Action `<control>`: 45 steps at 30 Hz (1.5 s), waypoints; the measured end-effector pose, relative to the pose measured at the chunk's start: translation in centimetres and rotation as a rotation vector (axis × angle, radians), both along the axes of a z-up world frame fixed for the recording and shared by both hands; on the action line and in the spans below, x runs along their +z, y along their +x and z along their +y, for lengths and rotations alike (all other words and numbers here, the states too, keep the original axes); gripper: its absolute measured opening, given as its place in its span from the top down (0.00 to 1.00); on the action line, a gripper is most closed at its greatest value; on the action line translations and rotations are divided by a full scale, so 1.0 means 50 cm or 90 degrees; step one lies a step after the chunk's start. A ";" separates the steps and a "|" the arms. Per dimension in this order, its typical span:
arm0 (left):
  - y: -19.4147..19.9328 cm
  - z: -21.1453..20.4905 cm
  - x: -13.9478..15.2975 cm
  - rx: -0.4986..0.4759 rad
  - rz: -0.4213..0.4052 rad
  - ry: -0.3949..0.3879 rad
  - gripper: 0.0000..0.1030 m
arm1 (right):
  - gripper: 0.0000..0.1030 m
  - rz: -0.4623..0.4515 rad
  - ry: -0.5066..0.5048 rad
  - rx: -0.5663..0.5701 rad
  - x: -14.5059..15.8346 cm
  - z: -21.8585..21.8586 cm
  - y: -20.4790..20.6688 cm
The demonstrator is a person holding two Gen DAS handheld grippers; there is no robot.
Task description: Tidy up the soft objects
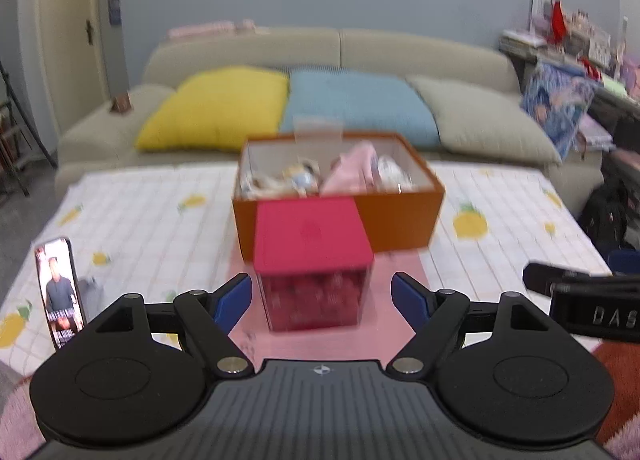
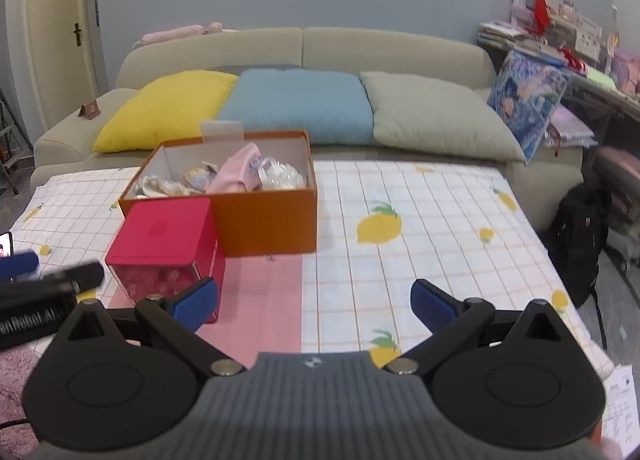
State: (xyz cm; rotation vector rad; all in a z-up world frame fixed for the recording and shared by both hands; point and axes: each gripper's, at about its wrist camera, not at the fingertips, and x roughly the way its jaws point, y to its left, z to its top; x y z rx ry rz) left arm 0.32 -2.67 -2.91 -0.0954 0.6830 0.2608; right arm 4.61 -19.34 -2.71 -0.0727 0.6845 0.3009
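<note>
Already, soft things [image 2: 244,173] are lying in the orange box [image 2: 264,215] on the desk [image 2: 440,227]; both tongs, left [image 1: 322,298] and right [image 2: 314,306], are hanging apart, empty, facing the lidded red box [image 1: 314,256], not yet opened.

A table under a lemon-print cloth [image 2: 420,227] carries an orange box [image 2: 264,219] at its centre, a red box [image 2: 164,236] touching it at 7 o'clock, a phone [image 1: 60,292] at 9.

A lidded box [image 2: 160,236] stands just before the open box [image 2: 264,215] of soft items [image 2: 236,173], toward the table's [image 2: 440,260] left edge; a sofa [image 2: 392,51] lies behind.
</note>
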 end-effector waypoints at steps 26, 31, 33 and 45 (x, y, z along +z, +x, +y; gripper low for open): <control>-0.003 -0.016 0.006 -0.040 -0.041 -0.013 0.10 | 0.03 -0.031 0.021 0.006 0.007 -0.009 -0.014; -0.003 -0.015 0.006 -0.040 -0.040 -0.014 0.10 | 0.03 -0.027 0.019 0.006 0.006 -0.009 -0.012; -0.002 -0.016 0.006 -0.039 -0.039 -0.014 0.10 | 0.03 -0.024 0.020 0.004 0.006 -0.009 -0.011; -0.003 -0.022 0.001 -0.047 -0.041 -0.016 0.10 | 0.03 -0.017 0.021 -0.002 0.003 -0.010 -0.009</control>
